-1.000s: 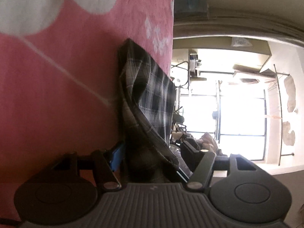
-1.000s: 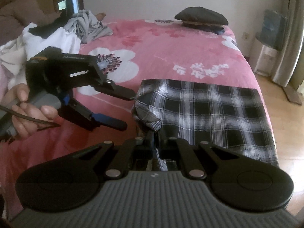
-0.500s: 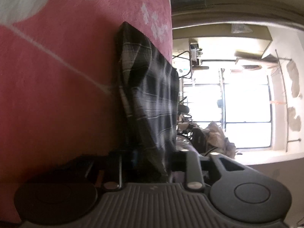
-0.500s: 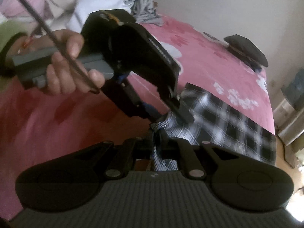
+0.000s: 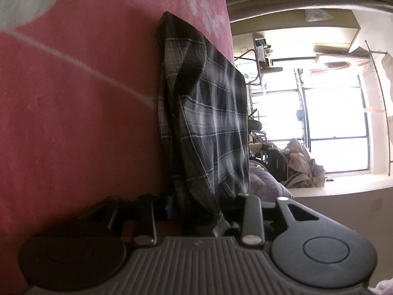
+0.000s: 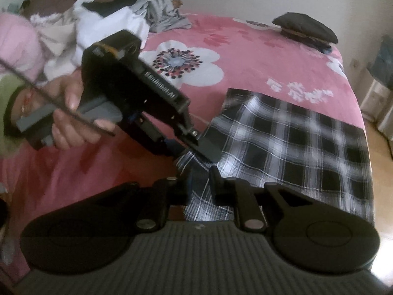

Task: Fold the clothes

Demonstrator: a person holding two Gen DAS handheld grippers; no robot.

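A fold in progress on the pink floral bedspread (image 6: 258,56): both grippers meet at the near corner of the black-and-white plaid garment (image 6: 294,142), lower centre of frame. The left gripper (image 6: 196,151) and right gripper (image 6: 199,186) each have cloth between jaws now easing apart, seemingly handing over. Next, one firm regrip before carrying the corner across.
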